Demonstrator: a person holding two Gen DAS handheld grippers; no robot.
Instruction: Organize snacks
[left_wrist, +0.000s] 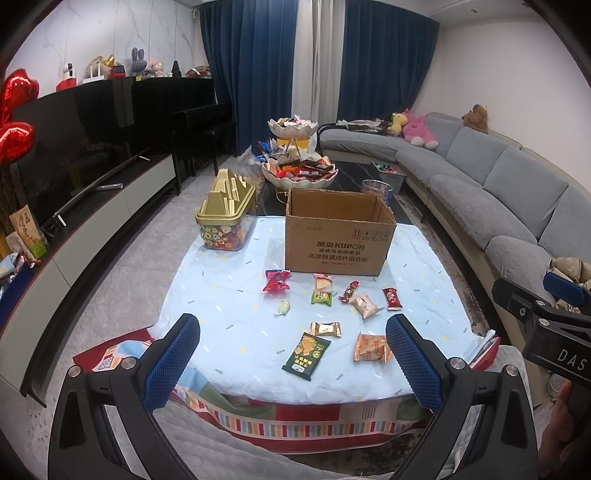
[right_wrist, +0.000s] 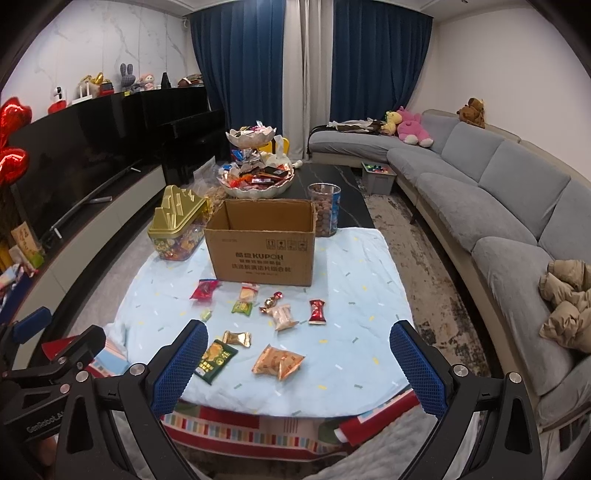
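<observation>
A cardboard box (left_wrist: 338, 236) stands on a cloth (left_wrist: 229, 280) near the middle of the left wrist frame, with its top open. To its left on the cloth stands a lidded candy tub (left_wrist: 225, 216). Behind the box, higher in the frame, a two-tier snack bowl (left_wrist: 300, 171) sits on a table (left_wrist: 351, 179), and a jar (right_wrist: 325, 212) stands behind the box's right corner. Below the box in the frame, small snack packets (left_wrist: 321, 291) lie scattered on the cloth, well apart from one another. A sofa (left_wrist: 498, 192) runs along the right side, and a television (left_wrist: 74, 158) fills the left.

"KUPOH" on cardboard box (left_wrist: 338, 236)
</observation>
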